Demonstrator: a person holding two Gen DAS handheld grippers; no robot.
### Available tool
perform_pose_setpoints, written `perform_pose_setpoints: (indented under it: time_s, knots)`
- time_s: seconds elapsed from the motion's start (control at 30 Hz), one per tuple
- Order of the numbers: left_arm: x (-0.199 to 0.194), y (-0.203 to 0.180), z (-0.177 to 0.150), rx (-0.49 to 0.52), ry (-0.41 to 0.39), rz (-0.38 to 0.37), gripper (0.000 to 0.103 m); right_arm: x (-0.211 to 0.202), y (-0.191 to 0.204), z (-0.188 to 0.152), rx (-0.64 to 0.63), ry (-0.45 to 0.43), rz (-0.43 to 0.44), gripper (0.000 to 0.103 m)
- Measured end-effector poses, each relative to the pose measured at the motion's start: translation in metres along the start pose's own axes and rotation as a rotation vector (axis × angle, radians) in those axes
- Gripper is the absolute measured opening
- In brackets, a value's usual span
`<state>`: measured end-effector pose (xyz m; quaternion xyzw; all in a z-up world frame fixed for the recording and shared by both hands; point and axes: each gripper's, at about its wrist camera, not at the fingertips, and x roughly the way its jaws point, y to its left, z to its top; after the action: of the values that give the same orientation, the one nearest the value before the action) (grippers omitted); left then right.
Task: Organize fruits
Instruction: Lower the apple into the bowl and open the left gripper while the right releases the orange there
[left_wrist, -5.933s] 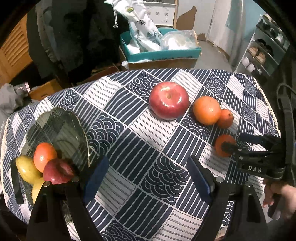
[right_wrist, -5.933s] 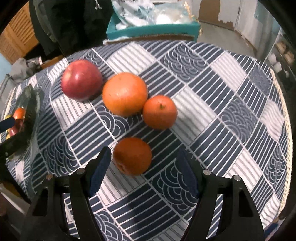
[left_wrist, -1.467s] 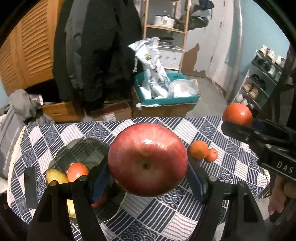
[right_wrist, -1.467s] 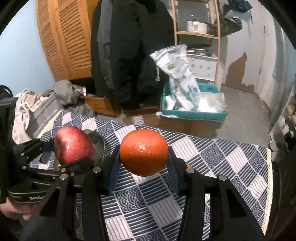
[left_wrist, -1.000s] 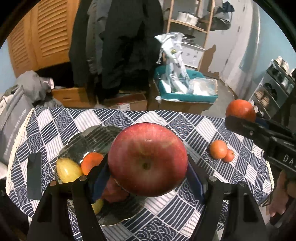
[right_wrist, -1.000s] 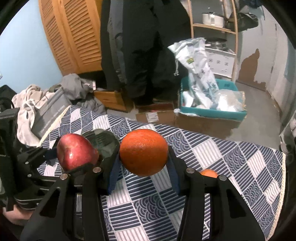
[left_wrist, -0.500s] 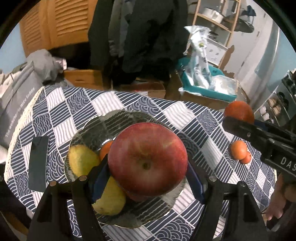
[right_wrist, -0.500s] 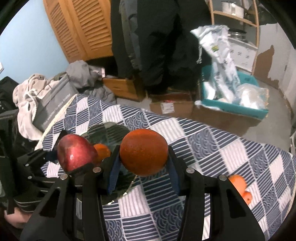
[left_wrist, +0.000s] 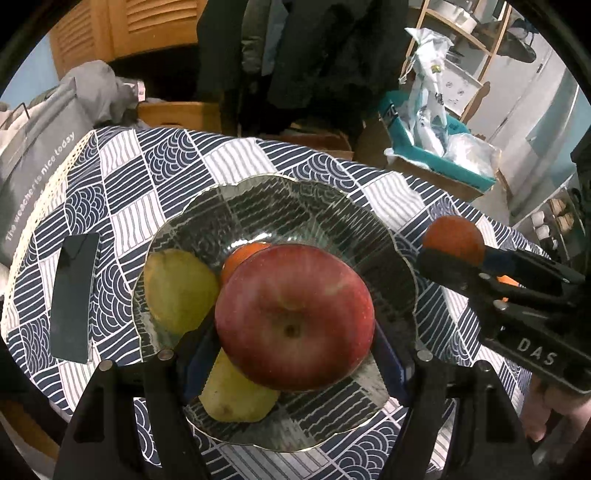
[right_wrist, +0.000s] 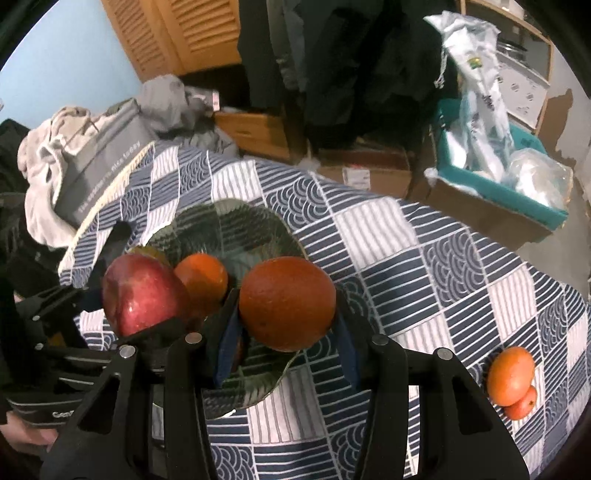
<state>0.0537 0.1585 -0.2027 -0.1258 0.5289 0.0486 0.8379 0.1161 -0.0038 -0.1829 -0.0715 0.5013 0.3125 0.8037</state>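
My left gripper (left_wrist: 291, 347) is shut on a big red apple (left_wrist: 293, 317) and holds it just above the glass bowl (left_wrist: 306, 206). The bowl contains a yellow pear (left_wrist: 177, 288), a second yellow fruit (left_wrist: 236, 395) and an orange (left_wrist: 242, 253). My right gripper (right_wrist: 286, 332) is shut on an orange (right_wrist: 287, 302), hanging over the bowl's (right_wrist: 229, 225) right rim. That gripper (left_wrist: 436, 258) also shows at the right of the left wrist view with its orange (left_wrist: 453, 238). The red apple (right_wrist: 142, 297) and left gripper (right_wrist: 110, 306) show at the left of the right wrist view.
Two more oranges (right_wrist: 511, 371) lie together at the table's right side. A dark flat phone (left_wrist: 74, 295) lies left of the bowl. Beyond the patterned tablecloth (right_wrist: 443, 280) are a grey bag (right_wrist: 103, 162), cardboard boxes, and a teal bin (right_wrist: 495, 184).
Both grippers came down toward the bowl with their fruit. The bowl looms larger and now sits directly under the apple; the orange now hangs at the bowl's rim.
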Motion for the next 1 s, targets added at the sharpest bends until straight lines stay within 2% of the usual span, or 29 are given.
perform_pose_setpoints:
  time_s: [0.47, 0.63, 0.83, 0.9, 1.0]
  knots:
    - [0.006, 0.016, -0.003, -0.035, 0.023, 0.012, 0.078, 0.031, -0.004, -0.010, 0.029, 0.085, 0.009, 0.046]
    - [0.010, 0.019, -0.002, -0.034, 0.047, 0.043, 0.077, 0.033, -0.005, -0.010, 0.040, 0.094, 0.017, 0.047]
    - [0.010, 0.017, -0.003, -0.023, 0.048, 0.045, 0.078, 0.032, -0.002, -0.009, 0.045, 0.093, 0.037, 0.048]
    - [0.009, 0.016, -0.003, -0.017, 0.054, 0.049, 0.078, 0.027, -0.001, -0.007, 0.047, 0.073, 0.048, 0.059]
    - [0.007, 0.015, -0.003, -0.014, 0.049, 0.053, 0.077, 0.019, 0.000, -0.003, 0.053, 0.047, 0.057, 0.062]
